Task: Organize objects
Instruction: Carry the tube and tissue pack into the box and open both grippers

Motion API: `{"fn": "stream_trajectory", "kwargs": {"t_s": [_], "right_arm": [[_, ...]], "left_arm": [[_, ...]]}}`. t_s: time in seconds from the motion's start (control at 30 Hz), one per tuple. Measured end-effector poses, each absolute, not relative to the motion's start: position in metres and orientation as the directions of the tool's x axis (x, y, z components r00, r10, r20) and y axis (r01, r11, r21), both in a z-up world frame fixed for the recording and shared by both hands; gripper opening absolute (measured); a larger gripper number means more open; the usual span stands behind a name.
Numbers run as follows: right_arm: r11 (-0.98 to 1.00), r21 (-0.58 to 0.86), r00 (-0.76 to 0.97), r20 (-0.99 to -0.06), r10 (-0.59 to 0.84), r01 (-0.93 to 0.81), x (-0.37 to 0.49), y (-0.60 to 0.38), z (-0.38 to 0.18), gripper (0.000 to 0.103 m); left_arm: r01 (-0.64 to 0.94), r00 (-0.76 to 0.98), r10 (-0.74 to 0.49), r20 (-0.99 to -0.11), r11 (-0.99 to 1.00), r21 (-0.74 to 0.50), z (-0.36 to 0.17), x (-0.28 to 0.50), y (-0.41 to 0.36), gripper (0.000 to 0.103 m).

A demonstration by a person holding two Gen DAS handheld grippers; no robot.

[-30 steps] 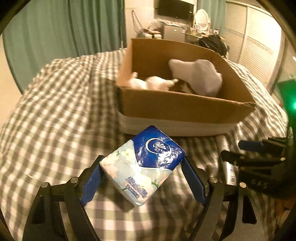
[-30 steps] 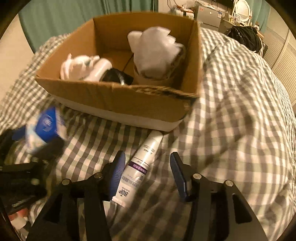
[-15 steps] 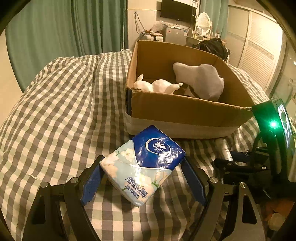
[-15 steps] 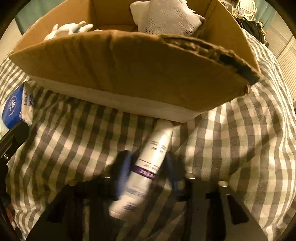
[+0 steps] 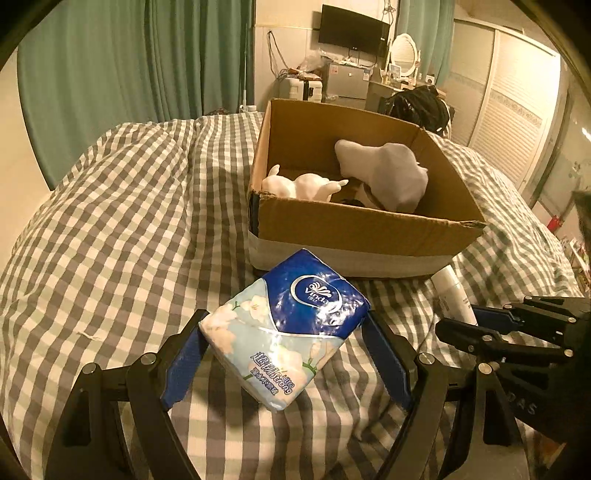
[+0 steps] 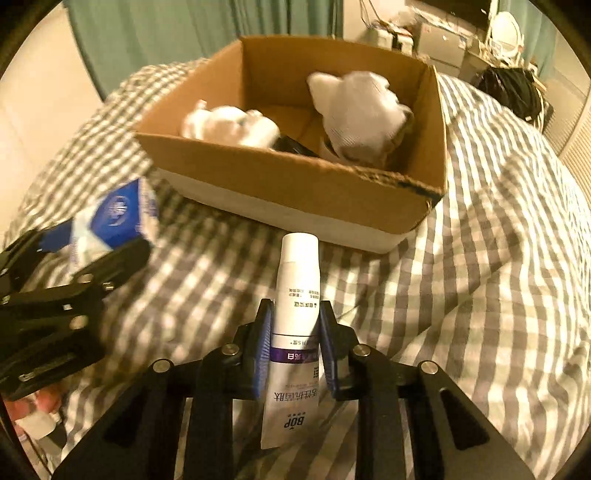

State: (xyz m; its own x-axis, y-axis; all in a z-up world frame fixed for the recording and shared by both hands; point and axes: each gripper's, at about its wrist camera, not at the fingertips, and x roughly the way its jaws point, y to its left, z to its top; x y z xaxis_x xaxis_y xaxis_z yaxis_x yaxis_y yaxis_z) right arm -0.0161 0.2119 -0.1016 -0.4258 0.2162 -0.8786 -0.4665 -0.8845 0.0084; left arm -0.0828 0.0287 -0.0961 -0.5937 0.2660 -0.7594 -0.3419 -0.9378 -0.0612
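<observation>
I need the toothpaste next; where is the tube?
In the right wrist view, the tube is clamped in the right hand-held gripper, just before the cardboard box.

- A home bedroom: a bed [image 5: 129, 221] under a checked cover.
- Green curtains [image 5: 129, 74], a wall television [image 5: 352, 27], a vanity mirror [image 5: 404, 53] and louvred wardrobe doors [image 5: 517, 122].

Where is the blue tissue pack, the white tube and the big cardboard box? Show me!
tissue pack [image 5: 295, 325]: left wrist view, on its blue and flowery front.
white tube [image 6: 298, 295]: right wrist view, on its upper body above the purple band.
cardboard box [image 6: 295, 184]: right wrist view, on its near outer wall.
</observation>
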Motion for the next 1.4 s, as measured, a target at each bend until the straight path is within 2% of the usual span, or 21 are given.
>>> {"fn": "stream_trajectory", "kwargs": {"t_s": [0.4, 0.77, 1.07, 1.4], "right_arm": [[-0.907, 0.012, -0.566, -0.785, 0.252, -0.42, -0.025, 0.198, -0.029, 0.023], [-0.906, -0.017, -0.666, -0.672, 0.324, -0.423, -0.046, 0.229, 0.044, 0.023], [-0.902, 0.031, -0.686, -0.66, 0.305, -0.431, -0.097, 0.287, 0.05, 0.023], [-0.897, 0.061, -0.648, -0.713, 0.268, -0.438, -0.146, 0.334, 0.003, 0.023]], "left_arm": [[-0.36, -0.644, 0.352, -0.679, -0.923, -0.136, -0.039, -0.071, 0.022, 0.085], [-0.387, -0.716, 0.358, -0.599, -0.918, -0.086, 0.015, -0.135, 0.05, 0.085], [-0.402, -0.701, 0.346, -0.624, -0.914, -0.055, -0.007, -0.214, 0.08, 0.085], [-0.456, -0.619, 0.366, -0.695, -0.888, -0.061, -0.061, -0.252, 0.101, 0.085]]}}
